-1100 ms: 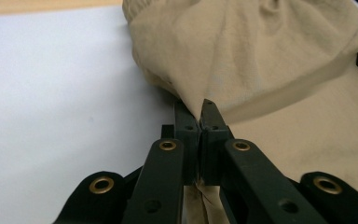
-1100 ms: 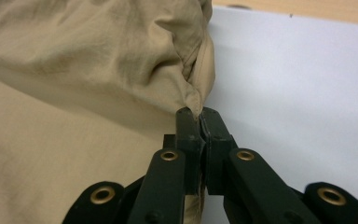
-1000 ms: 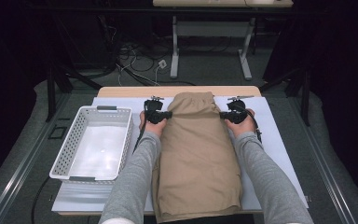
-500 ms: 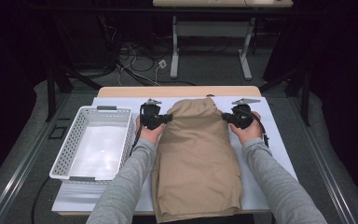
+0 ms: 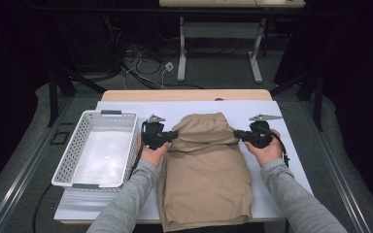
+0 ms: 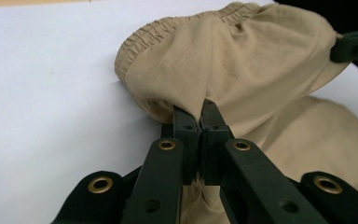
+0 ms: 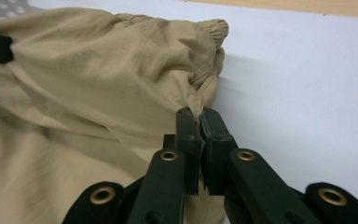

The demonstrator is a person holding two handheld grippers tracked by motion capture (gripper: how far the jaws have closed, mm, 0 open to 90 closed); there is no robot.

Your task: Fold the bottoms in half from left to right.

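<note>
High view: your left claw and right claw each stay clamped on a side of the tan garment — you've drawn its elastic top edge back toward you since a second ago, folding it over the rest on the white surface.

- The tan trousers I'm holding are thin woven cloth, matt and softly creased, with a puckered elastic waistband at the upper middle of the left gripper view.
- My left gripper and right gripper have matt black plastic jaws with shiny brass-coloured rivets.
- The basket at centre left of the high view is white perforated plastic, slightly glossy.
- The table cover looks smooth, matt white; beyond it the table edge is pale wood.
- My sleeves are grey knit cloth.
</note>
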